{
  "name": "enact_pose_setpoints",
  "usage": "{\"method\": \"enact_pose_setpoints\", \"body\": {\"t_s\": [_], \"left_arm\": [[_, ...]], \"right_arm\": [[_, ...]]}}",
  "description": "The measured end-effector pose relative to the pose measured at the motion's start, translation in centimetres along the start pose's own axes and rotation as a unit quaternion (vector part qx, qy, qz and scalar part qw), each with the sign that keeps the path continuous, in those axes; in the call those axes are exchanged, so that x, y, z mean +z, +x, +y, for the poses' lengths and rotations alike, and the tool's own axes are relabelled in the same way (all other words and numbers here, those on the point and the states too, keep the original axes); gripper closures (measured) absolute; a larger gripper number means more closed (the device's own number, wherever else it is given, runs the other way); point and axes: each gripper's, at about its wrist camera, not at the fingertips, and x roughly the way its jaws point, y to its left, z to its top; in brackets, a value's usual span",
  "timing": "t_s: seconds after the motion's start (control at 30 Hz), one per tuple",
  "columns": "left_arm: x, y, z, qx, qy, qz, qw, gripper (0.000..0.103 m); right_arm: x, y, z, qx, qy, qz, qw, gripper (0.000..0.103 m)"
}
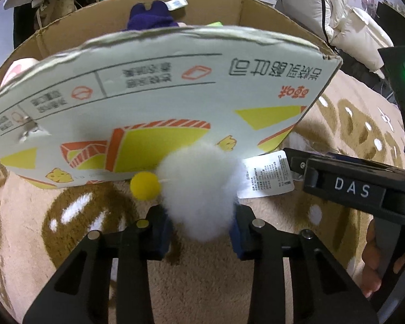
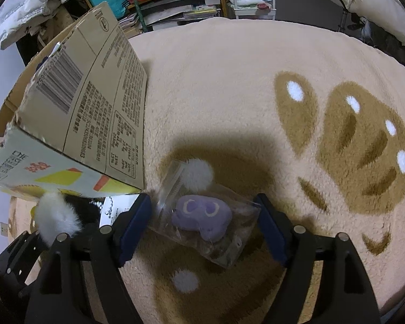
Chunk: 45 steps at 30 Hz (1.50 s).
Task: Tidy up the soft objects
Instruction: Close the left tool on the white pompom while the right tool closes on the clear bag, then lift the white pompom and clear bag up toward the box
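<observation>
In the left wrist view, the left gripper (image 1: 201,226) pinches a white fluffy pom-pom toy (image 1: 199,191) between its blue pads (image 1: 236,239), the fur bulging out past the fingertips; a small yellow ball (image 1: 145,185) sticks out of the fluff on the left side, and a white printed tag (image 1: 267,175) hangs off it to the right. Just behind the toy stands the cardboard box (image 1: 148,102), its torn pale flap printed with yellow and orange shapes leaning toward the camera. Inside the box, past the flap, a dark purple plush (image 1: 151,17) shows at the far wall and a pink soft item (image 1: 16,67) peeks over the left edge. In the right wrist view, the right gripper (image 2: 202,229) has its jaws spread wide on either side of a clear plastic packet (image 2: 210,226) that lies on the beige and brown patterned rug (image 2: 229,81); neither pad visibly presses on it. The packet holds a small purple plush (image 2: 202,216) (a face with pale crescent eyes) and a white pom-pom (image 2: 198,174) at its far end. The box corner sits just left of that packet, and cluttered shelves (image 2: 175,0) stand beyond the rug.
</observation>
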Motion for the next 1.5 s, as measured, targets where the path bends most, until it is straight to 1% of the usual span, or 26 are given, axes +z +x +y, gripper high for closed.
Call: {"method": "enact_pose_setpoints", "body": {"t_s": [0.07,0.2,0.27,0.37,0.43,0.47,0.5,0.57,0.63,0.7,0.87,0.97,1.07,1.13,1.17,1.2,1.27,1.5], "left_arm": [[0.0,-0.1,0.4,0.019,0.006,0.005,0.9998,0.070],[-0.3,-0.6,1.4,0.023,-0.007,0.005,0.9997,0.070],[-0.3,-0.8,1.9,0.024,-0.015,0.004,0.9996,0.070],[-0.5,-1.4,2.5,0.024,-0.023,0.001,0.9994,0.070],[-0.7,-1.7,2.9,0.024,-0.027,0.000,0.9994,0.070],[-0.8,-2.0,3.1,0.025,-0.028,-0.002,0.9993,0.070],[-0.9,-2.2,3.2,0.027,-0.028,-0.004,0.9992,0.070],[-1.8,-2.9,3.8,0.028,-0.027,-0.007,0.9992,0.070],[-2.4,-3.5,4.0,0.028,-0.029,-0.010,0.9991,0.070],[-2.5,-3.8,4.2,0.025,-0.031,-0.009,0.9992,0.070],[-2.8,-5.0,4.6,0.030,-0.034,-0.017,0.9988,0.070],[-2.7,-5.5,4.8,0.032,-0.037,-0.022,0.9986,0.070],[-3.1,-6.1,5.3,0.038,-0.037,-0.022,0.9983,0.070],[-2.7,-6.0,5.0,0.041,-0.039,-0.024,0.9981,0.070],[-2.6,-6.0,4.8,0.041,-0.039,-0.024,0.9981,0.070],[-2.5,-5.9,4.8,0.041,-0.040,-0.025,0.9981,0.070],[-2.3,-5.9,4.4,0.041,-0.040,-0.027,0.9979,0.070],[-2.1,-6.3,4.4,0.047,-0.036,-0.037,0.9975,0.071]], "right_arm": [[0.1,0.1,0.0,0.001,-0.002,-0.001,1.000,0.019],[0.0,0.3,0.0,-0.004,-0.015,0.000,1.000,0.016],[-0.2,0.6,0.6,-0.017,-0.032,0.003,0.999,0.016],[-0.4,0.7,1.6,-0.044,-0.062,0.006,0.997,0.020],[-0.4,0.5,1.7,-0.047,-0.064,0.008,0.997,0.025],[-0.5,0.4,1.7,-0.046,-0.064,0.008,0.997,0.029],[-0.5,0.2,1.7,-0.044,-0.064,0.007,0.997,0.035],[-0.5,0.0,1.7,-0.036,-0.065,0.005,0.997,0.043],[-0.7,-0.2,1.8,-0.037,-0.072,0.003,0.997,0.045],[-1.0,-0.4,2.0,-0.029,-0.075,0.000,0.997,0.056],[-0.9,-0.9,1.2,-0.002,-0.054,-0.003,0.999,0.060],[-0.8,-1.3,0.8,0.021,-0.040,-0.004,0.999,0.067],[-0.9,-1.6,0.7,0.034,-0.032,-0.006,0.999,0.067],[-1.2,-2.0,1.0,0.038,-0.034,-0.009,0.999,0.069],[-1.3,-2.2,1.2,0.039,-0.035,-0.012,0.999,0.077],[-1.4,-2.4,1.3,0.042,-0.037,-0.014,0.998,0.088],[-2.1,-3.2,1.6,0.055,-0.040,-0.017,0.998,0.090],[-2.6,-5.0,1.9,0.057,-0.046,-0.045,0.996,0.091]]}}
